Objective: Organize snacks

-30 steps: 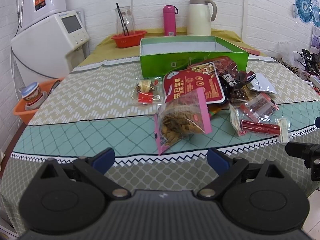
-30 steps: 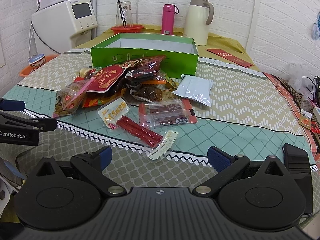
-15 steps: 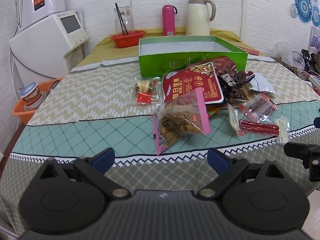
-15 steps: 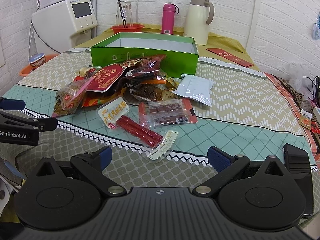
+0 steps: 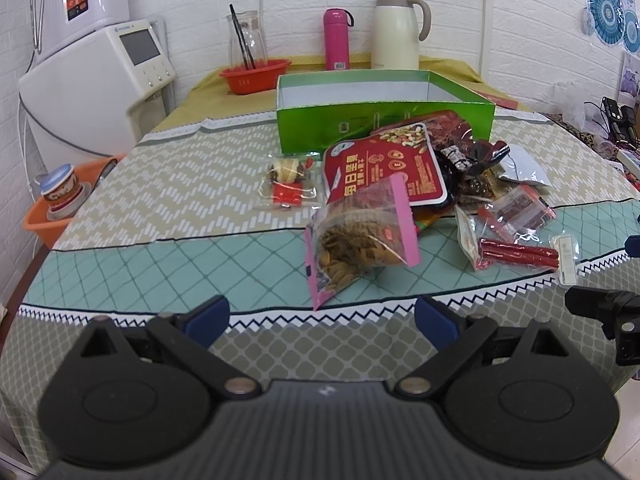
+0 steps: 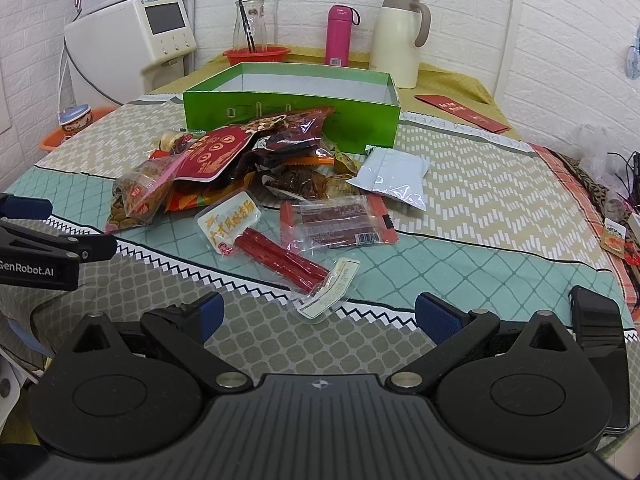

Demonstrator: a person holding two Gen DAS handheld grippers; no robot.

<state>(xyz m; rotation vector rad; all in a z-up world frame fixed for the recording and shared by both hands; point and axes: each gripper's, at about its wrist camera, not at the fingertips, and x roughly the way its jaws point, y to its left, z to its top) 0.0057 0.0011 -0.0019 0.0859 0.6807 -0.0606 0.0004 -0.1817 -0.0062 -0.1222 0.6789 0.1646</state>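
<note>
A heap of snack packets lies in front of an open green box [image 5: 384, 128] [image 6: 292, 114]. A pink-edged bag of nuts [image 5: 360, 240] [image 6: 140, 196] and a red nut pack [image 5: 384, 172] [image 6: 216, 152] sit at the heap's left. A red sausage pack [image 6: 276, 256] [image 5: 516, 254], a clear red-edged packet [image 6: 340, 224] and a pale blue pouch [image 6: 394, 178] lie to the right. My left gripper [image 5: 322, 318] is open and empty at the table's near edge, short of the nut bag. My right gripper [image 6: 318, 318] is open and empty, just short of the sausage pack.
A pink bottle [image 5: 336, 40], a cream jug [image 5: 396, 30] and a red basket with a glass carafe [image 5: 254, 74] stand behind the box. A white machine [image 5: 96, 88] is at the left. A black phone [image 6: 598, 344] lies by my right gripper.
Both views have shifted only slightly; the left gripper has drifted a little. Nothing on the table has moved and both grippers stay open.
</note>
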